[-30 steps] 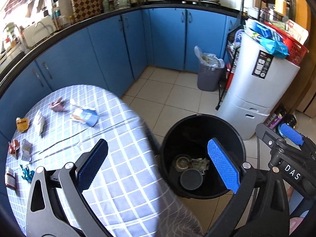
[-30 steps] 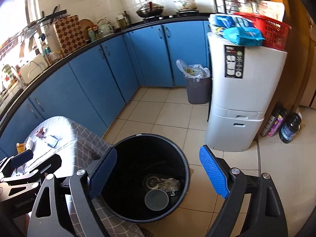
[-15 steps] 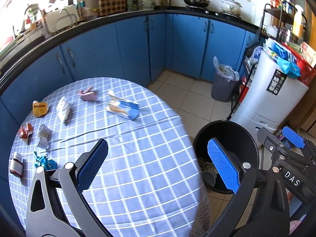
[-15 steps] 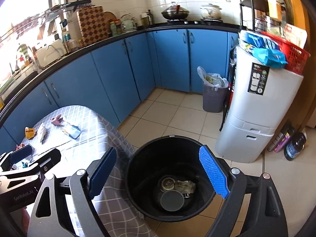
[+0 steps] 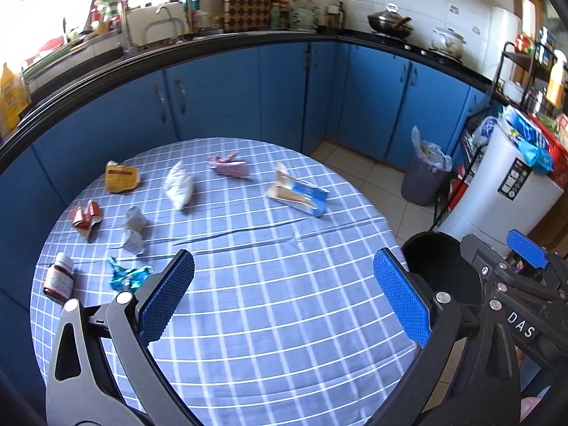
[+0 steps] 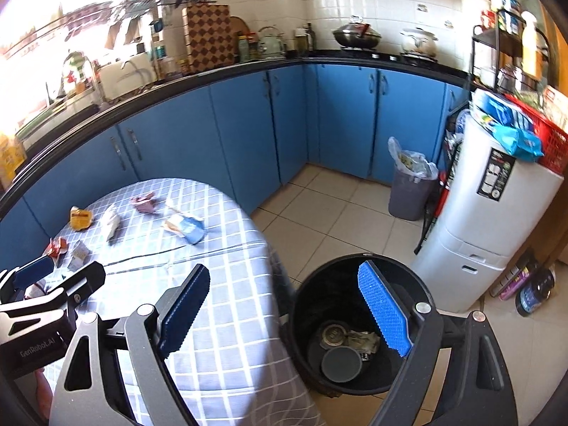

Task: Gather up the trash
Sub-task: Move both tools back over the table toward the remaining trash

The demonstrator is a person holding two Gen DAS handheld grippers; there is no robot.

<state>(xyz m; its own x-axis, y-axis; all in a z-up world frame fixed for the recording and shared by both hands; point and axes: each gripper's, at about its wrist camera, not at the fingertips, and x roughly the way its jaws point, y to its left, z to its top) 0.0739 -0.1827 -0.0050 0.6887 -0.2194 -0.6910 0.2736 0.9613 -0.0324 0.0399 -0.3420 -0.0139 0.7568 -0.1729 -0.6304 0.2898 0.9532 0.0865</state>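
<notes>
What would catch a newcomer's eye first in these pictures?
Probably the round table in its blue checked cloth, with wrappers scattered over its far half, the blue and white packet the biggest. Next, the black bin on the floor at the table's right edge, some rubbish already at its bottom.

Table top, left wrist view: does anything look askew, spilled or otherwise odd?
Nothing spilled. The checked tablecloth carries scattered litter: a torn blue carton on its side, crumpled wrappers, and a small pill bottle near the left edge. A long crease runs across the cloth. That fits an unfinished cleanup.
</notes>
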